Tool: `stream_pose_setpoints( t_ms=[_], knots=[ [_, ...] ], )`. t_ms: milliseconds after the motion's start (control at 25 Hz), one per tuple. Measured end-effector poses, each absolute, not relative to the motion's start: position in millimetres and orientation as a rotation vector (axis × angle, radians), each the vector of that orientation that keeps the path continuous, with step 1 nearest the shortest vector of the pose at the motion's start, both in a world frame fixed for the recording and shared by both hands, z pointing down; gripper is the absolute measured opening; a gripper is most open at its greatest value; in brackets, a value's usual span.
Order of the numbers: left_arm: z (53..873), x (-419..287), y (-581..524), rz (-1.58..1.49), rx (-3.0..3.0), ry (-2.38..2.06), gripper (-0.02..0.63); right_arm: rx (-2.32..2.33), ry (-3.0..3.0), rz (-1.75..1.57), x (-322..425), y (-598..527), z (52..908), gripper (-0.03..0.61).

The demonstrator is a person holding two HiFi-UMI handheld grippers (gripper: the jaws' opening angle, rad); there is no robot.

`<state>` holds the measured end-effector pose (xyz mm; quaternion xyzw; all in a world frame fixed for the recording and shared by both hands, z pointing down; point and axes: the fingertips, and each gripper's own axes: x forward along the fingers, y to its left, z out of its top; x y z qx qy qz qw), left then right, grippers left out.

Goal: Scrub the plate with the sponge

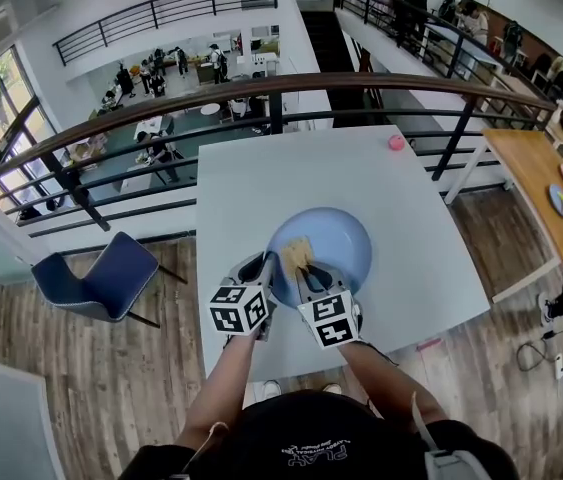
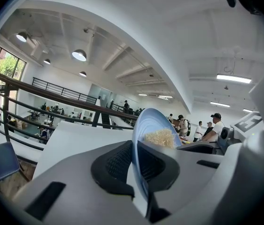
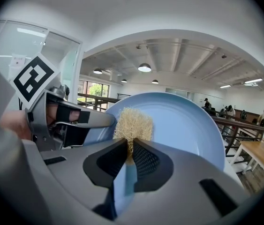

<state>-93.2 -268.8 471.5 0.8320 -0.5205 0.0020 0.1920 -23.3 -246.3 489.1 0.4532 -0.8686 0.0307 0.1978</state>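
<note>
The right gripper jaws hide the sponge base, probably touching the plate.

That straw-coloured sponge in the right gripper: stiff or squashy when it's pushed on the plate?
Probably squashy: the sponge narrows thin where the right gripper pinches it, then fans out above. Likely light: it looks like loose, airy fibres. It should drag rather than slide on the plate, given that coarse texture.
</note>
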Motion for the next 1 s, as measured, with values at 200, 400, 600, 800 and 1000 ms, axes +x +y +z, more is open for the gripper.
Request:
stream_pose_setpoints(
  t_ms=[200,400,600,800,1000],
  knots=[
    [470.3,-93.1,-268.9,0.002,2.335,-1.459,0.026,1.334,-2.403,0.096,3.5,-257.4,489.6,0.044],
    [470.3,-95.7,-267.2,-0.002,2.338,-1.459,0.028,1.373,-2.376,0.111,25.3,-266.1,492.4,0.044],
    [469.7,-97.5,-266.9,-0.009,2.332,-1.466,0.029,1.427,-2.339,0.138,50.2,-273.5,495.1,0.044],
    [470.6,-101.4,-269.0,-0.019,2.318,-1.478,0.029,1.466,-2.309,0.153,65.8,-279.8,499.2,0.044],
    [471.1,-106.1,-269.9,-0.037,2.295,-1.487,0.029,1.485,-2.298,0.149,75.2,-284.4,494.3,0.044]
  ],
)
